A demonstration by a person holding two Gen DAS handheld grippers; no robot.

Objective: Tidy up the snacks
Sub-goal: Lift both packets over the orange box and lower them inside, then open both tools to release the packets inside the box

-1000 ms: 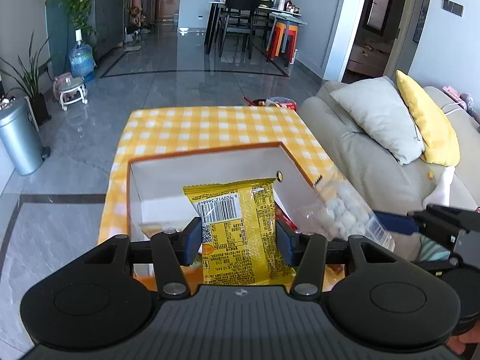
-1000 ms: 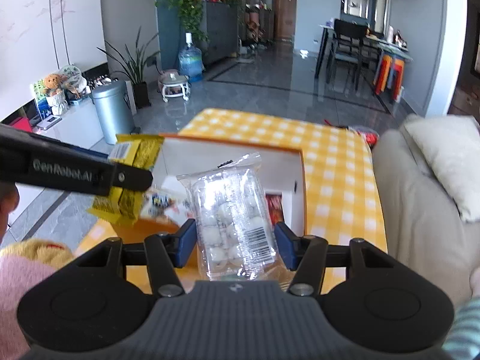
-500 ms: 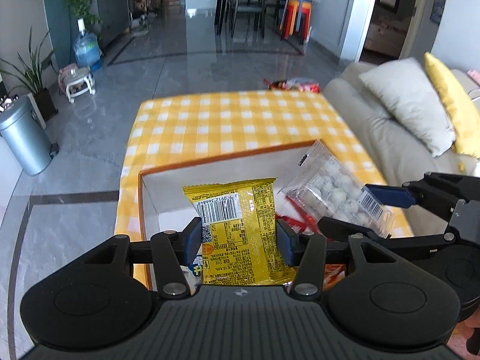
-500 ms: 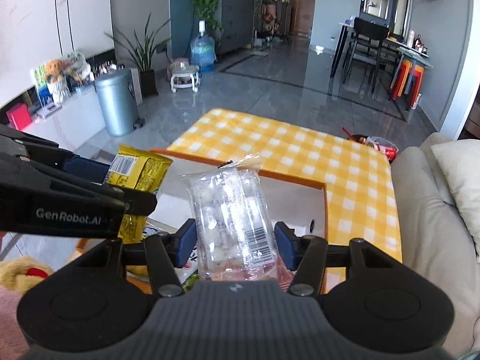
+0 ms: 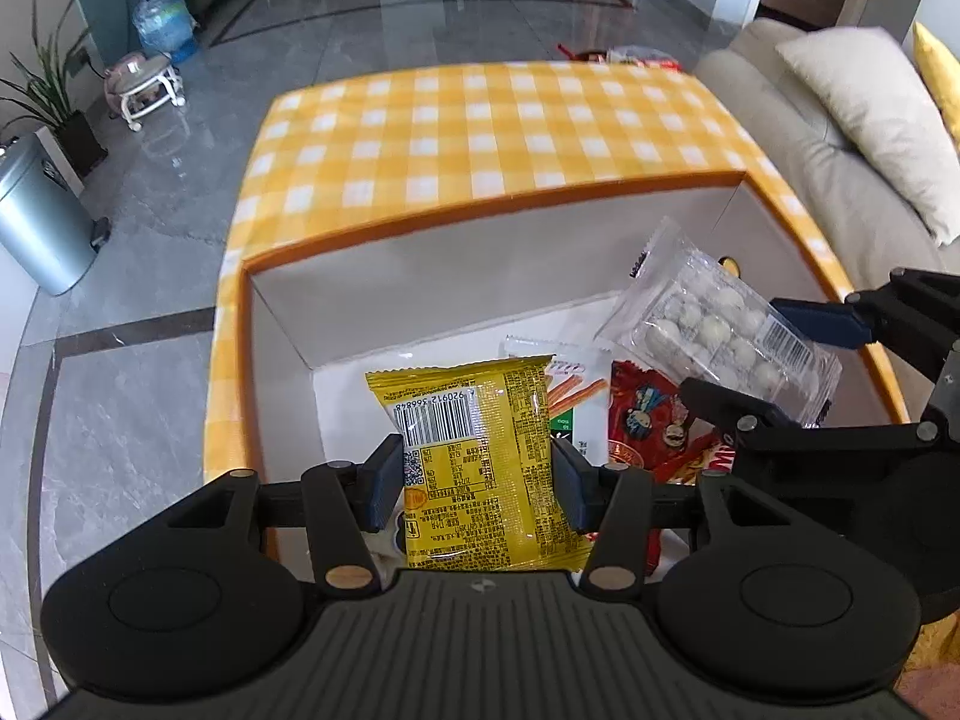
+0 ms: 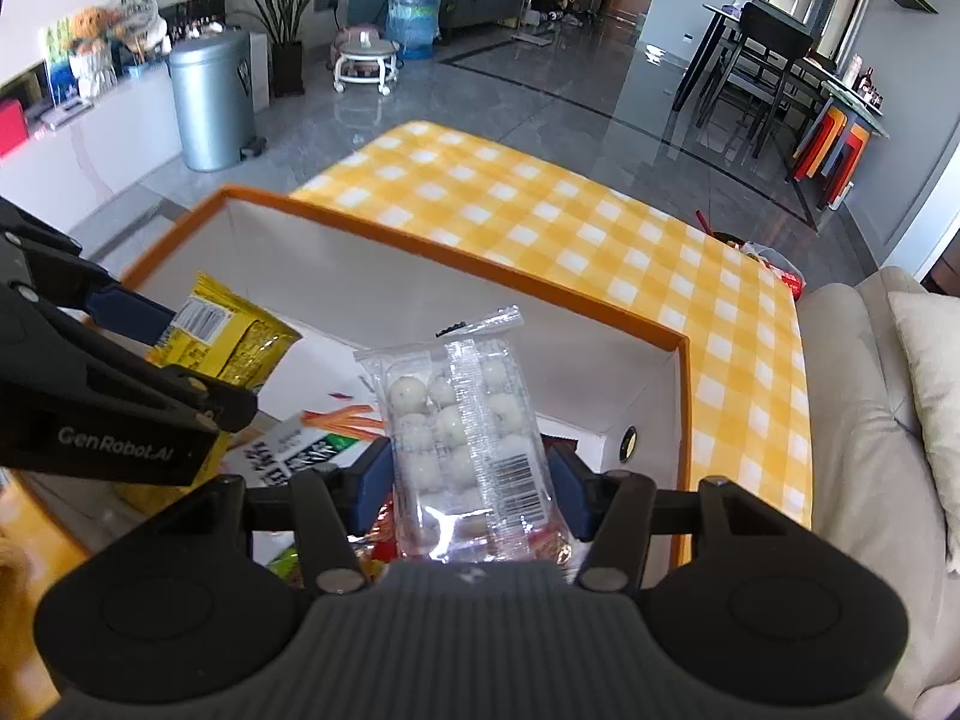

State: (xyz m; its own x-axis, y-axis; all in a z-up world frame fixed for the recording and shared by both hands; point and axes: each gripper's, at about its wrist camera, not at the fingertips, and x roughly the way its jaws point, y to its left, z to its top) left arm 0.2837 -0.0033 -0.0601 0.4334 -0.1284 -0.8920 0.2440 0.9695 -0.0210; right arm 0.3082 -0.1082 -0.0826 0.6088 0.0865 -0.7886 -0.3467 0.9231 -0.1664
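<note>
Tongs [image 5: 477,483] tilted down over box [image 5: 480,210]

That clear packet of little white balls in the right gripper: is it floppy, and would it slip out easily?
The clear packet probably holds its shape fairly well: it stands straight up from the right gripper without drooping, likely stiffened by an inner tray. Its glossy film may be slippery, so the grip could slide. It looks light for its size. The round balls seem penned in, so rolling looks unlikely.
</note>
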